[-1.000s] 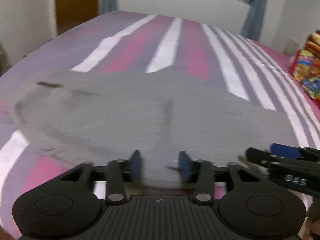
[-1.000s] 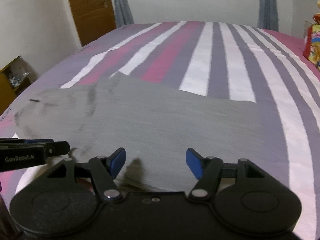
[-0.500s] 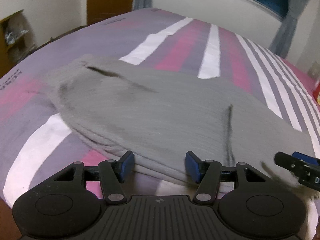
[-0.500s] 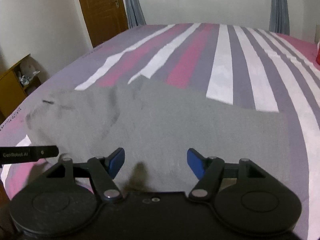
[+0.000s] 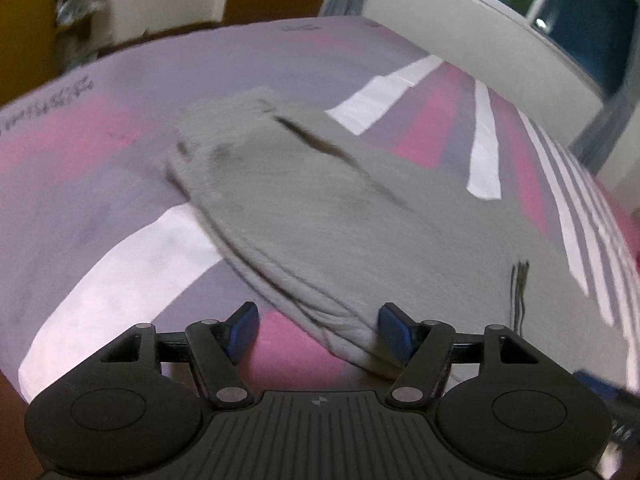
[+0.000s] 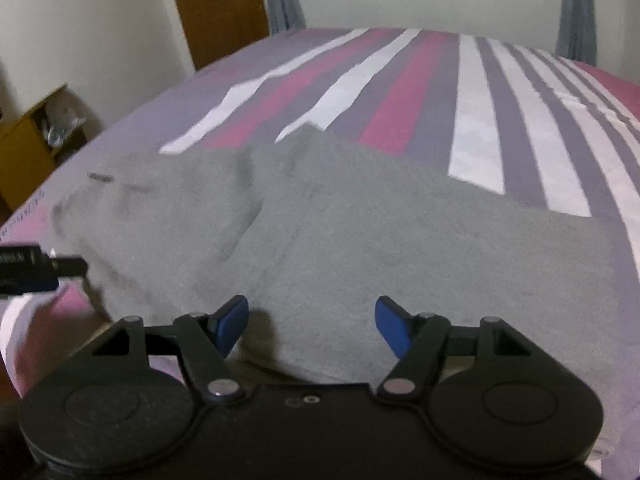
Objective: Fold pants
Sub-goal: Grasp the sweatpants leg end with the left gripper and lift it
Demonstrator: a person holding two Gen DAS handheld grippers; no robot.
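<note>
While both tongs gape empty, grey pants (image 6: 360,232) lie folded on the striped bed (image 6: 476,128).
Left tongs (image 5: 318,330) straddle the near hem; right tongs (image 6: 312,326) hover over cloth.

The grey knit-cloth pants (image 6: 360,232) look soft and matt, kinda fuzzy. The pink, white and purple striped cloth bedsheet (image 6: 476,140) is smoother, also matt. Both black grippers, left (image 5: 318,330) and right (image 6: 312,322), are matt plastic with blue pads and shiny metal pivot pins. The brown door (image 6: 218,4) is wood, slightly glossy.

Gray pants (image 5: 320,216) on striped bedspread (image 5: 132,256), jaws spread
</note>
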